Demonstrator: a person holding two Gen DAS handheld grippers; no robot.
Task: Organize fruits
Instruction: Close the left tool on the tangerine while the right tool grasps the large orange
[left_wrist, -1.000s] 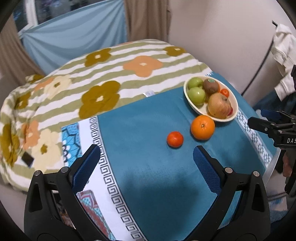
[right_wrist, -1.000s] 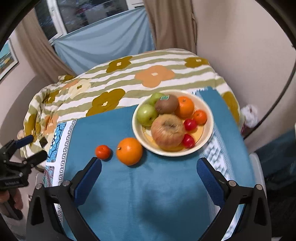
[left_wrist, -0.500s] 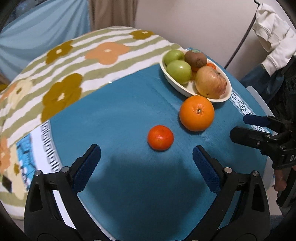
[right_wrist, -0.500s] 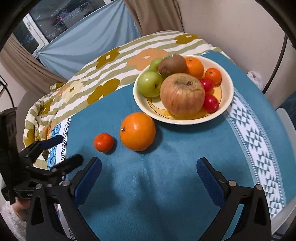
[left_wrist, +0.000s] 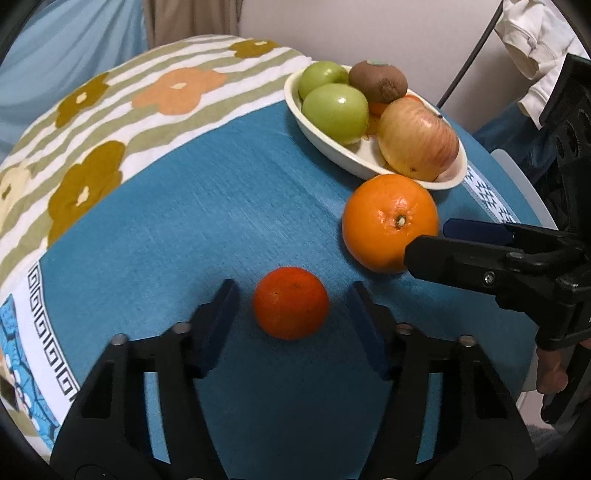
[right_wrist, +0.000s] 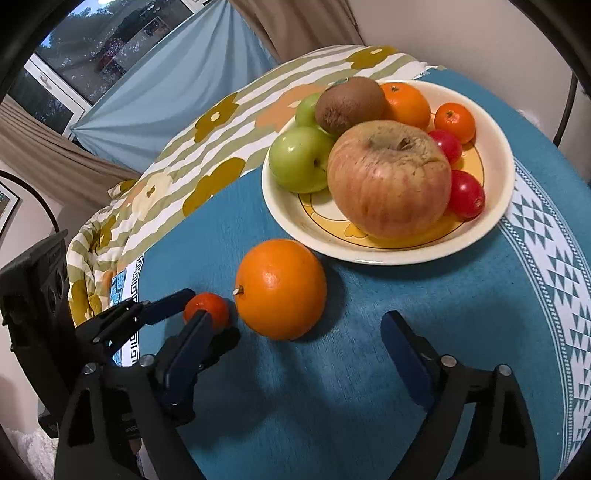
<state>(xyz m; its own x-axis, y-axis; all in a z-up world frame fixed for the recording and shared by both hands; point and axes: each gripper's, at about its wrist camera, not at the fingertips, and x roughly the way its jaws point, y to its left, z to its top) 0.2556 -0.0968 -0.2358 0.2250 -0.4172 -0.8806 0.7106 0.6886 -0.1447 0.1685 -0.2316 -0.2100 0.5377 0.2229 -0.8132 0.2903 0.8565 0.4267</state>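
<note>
left wrist view: the left hand-held gripper (left_wrist: 291, 314) is open, its fingers on either side of the small mandarin (left_wrist: 291, 302) on the blue cloth (left_wrist: 221, 221), not touching it. the big orange (left_wrist: 389, 221) lies near the bowl (left_wrist: 332, 151).

right wrist view: the right hand-held gripper (right_wrist: 295, 354) is open, just short of the big orange (right_wrist: 280, 288), beside the bowl (right_wrist: 495, 206) of fruit.

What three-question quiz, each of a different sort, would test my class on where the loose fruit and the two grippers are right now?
1. True or false: the small mandarin lies between the left gripper's open fingers.
2. Which loose fruit sits nearest the bowl? A) large orange B) kiwi C) tomato
3. Fill in: the right gripper is ____.

Key: 1 true; 2 A; 3 open
</note>
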